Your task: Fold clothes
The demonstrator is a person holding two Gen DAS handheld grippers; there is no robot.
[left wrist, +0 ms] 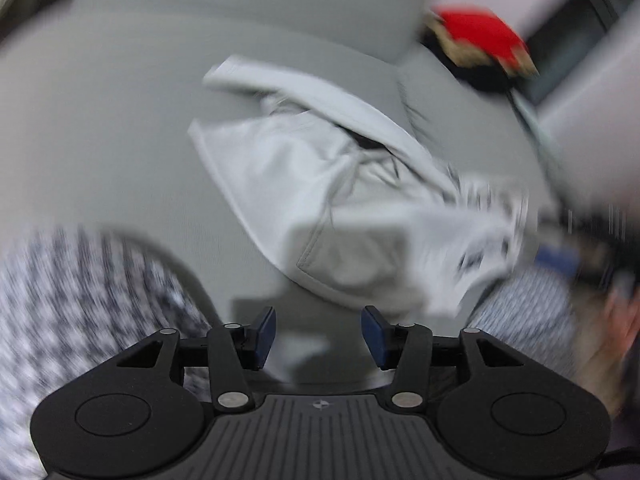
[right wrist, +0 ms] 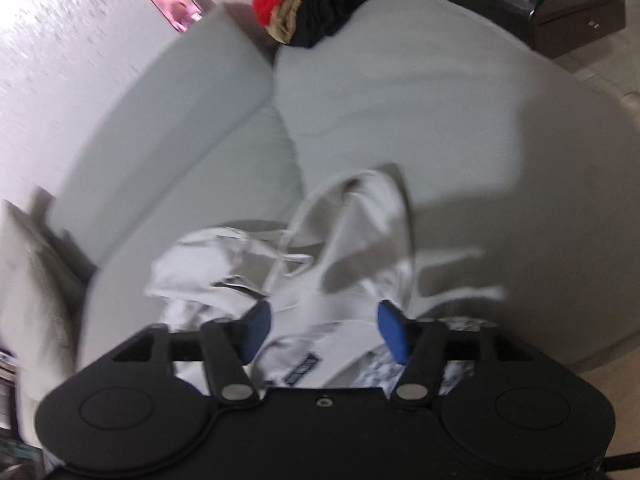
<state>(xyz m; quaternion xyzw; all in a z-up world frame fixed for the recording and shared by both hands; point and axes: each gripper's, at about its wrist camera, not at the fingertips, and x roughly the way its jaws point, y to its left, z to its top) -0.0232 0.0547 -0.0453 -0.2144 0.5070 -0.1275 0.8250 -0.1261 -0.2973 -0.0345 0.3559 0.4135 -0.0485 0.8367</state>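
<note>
**White garment loose on grey sofa, both grippers open above it**

White garment lies crumpled on the grey sofa seat, near the front edge, one flap folded over w/ a stitched hem showing. In the right wrist view the same garment has thin cords trailing off to the right, plus a small dark label near the bottom.

Left gripper: jaws partly apart, blue pads clear of each other, nothing clamped; garment sits just beyond the tips. Pics are motion-blurred.

Right gripper: jaws apart, a bit wider. White cloth shows in the gap under the pads, but they don't press on it.

Far end of sofa: pile of red, tan & black clothes. Checked fabric at near left in the left wrist view.
</note>
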